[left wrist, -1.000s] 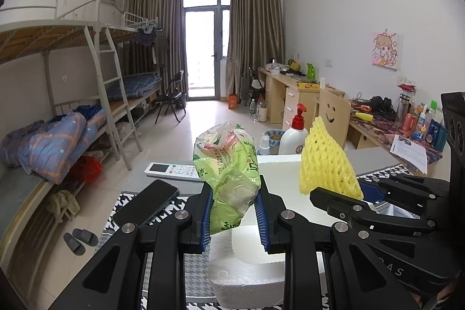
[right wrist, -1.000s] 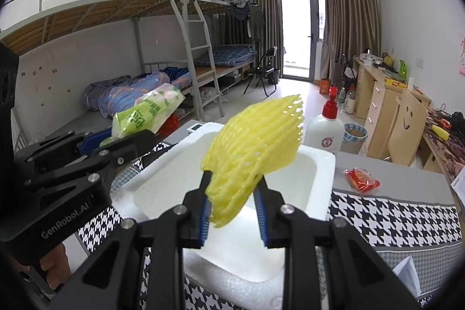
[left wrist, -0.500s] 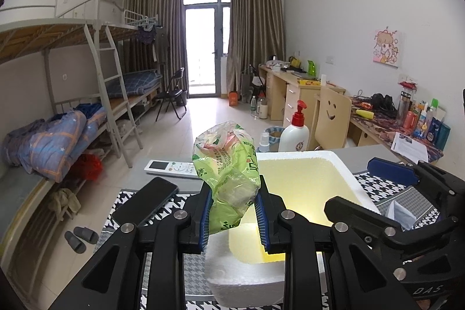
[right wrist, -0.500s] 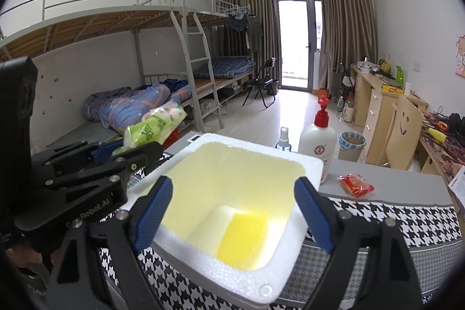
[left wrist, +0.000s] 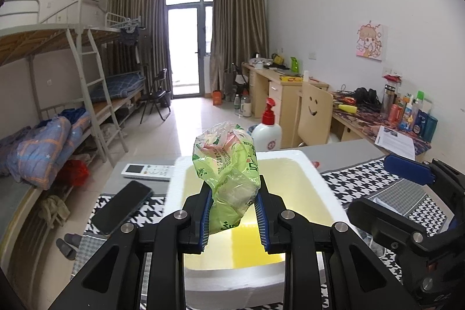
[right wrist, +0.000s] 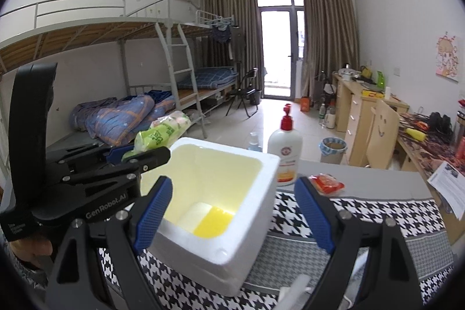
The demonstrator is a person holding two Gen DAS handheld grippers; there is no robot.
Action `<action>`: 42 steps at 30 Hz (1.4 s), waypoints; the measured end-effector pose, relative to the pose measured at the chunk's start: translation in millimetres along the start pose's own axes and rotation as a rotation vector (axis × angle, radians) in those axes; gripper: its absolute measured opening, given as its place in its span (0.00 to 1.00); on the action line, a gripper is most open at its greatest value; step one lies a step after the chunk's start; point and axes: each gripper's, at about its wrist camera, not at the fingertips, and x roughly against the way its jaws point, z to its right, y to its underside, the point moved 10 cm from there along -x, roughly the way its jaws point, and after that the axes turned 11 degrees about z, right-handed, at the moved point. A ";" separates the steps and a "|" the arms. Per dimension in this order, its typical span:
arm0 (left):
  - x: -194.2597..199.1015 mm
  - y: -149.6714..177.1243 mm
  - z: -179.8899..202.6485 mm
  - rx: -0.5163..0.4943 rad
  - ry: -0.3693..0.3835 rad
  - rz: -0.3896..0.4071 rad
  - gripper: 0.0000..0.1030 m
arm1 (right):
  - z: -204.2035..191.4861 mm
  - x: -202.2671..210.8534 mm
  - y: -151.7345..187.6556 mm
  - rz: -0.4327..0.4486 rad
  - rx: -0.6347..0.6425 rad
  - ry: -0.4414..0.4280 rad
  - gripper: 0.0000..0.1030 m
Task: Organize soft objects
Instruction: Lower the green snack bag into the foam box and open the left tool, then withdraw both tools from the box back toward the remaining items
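My left gripper [left wrist: 232, 211] is shut on a crumpled green plastic bag [left wrist: 228, 173] and holds it above the near rim of a white foam box [left wrist: 235, 281]. The bag also shows in the right wrist view [right wrist: 162, 130], at the box's left side. My right gripper [right wrist: 232, 211] is open and empty, just above the foam box [right wrist: 232, 252]. A yellow foam net [right wrist: 213, 221] lies at the bottom of the box; it also shows in the left wrist view [left wrist: 252, 244].
A black phone [left wrist: 122, 205] and a white remote [left wrist: 146, 171] lie left of the box. A pump bottle [right wrist: 284, 150] stands behind it, a red snack packet [right wrist: 327, 183] to its right. A houndstooth cloth [right wrist: 363, 214] covers the table.
My right gripper has opened and dropped the yellow foam net into the box, then pulled back. My left gripper has moved the green bag over the box.
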 end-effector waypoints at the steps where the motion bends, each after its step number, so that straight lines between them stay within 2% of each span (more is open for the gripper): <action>1: -0.9 0.2 2.1 0.000 0.003 -0.002 0.27 | 2.1 1.3 0.1 0.001 0.001 0.005 0.86; 15: -9.0 1.8 21.8 -0.007 0.029 -0.016 0.27 | 29.1 22.2 9.2 0.018 -0.012 0.077 0.86; 18: -10.8 2.6 20.0 -0.004 0.023 -0.022 0.30 | 32.1 24.2 10.0 0.018 -0.020 0.086 0.86; 20: -12.9 2.9 18.3 -0.003 0.016 -0.026 0.37 | 33.4 26.4 11.9 0.019 -0.020 0.091 0.86; 22: -13.7 2.2 16.7 0.002 0.006 -0.023 0.52 | 34.2 27.9 11.9 0.020 -0.021 0.093 0.86; 24: -13.4 -0.6 14.8 0.011 -0.006 -0.009 0.76 | 35.6 28.9 12.0 0.023 -0.020 0.093 0.86; 28: -10.3 -6.3 13.1 0.034 -0.010 0.019 0.92 | 37.7 31.9 12.8 0.026 -0.020 0.100 0.86; 37: 3.1 -10.7 13.4 0.024 -0.032 0.044 0.94 | 38.4 40.7 10.2 0.039 -0.020 0.102 0.86; 42: 24.3 -13.4 16.4 0.017 -0.039 0.071 0.94 | 38.1 52.6 9.4 0.051 -0.020 0.107 0.86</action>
